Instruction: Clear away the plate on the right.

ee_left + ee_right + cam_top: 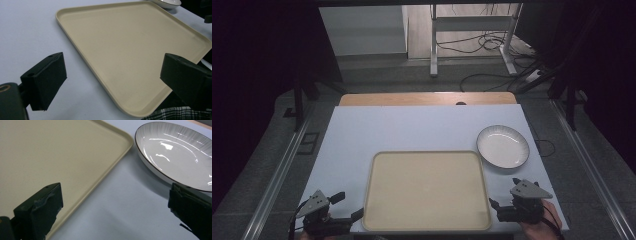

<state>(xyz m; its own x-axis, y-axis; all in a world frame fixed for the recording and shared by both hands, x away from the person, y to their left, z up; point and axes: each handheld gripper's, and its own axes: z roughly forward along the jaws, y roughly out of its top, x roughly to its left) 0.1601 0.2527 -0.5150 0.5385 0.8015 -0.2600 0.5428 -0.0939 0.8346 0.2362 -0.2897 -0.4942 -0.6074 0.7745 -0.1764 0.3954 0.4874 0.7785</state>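
a: how do the tongs stand?
b: left gripper [346, 206] and right gripper [504, 194] both gape wide, empty, at the frame's lower corners.
a: between them?
b: a bare beige tray [427, 222], rimmed, round-cornered, lower centre; a white bowl [503, 146] just beside its upper-right corner.

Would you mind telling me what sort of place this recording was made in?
Probably a lab or workshop set up for recording: a covered table with a tray and plate, loose cables on the floor, and a metal frame behind.
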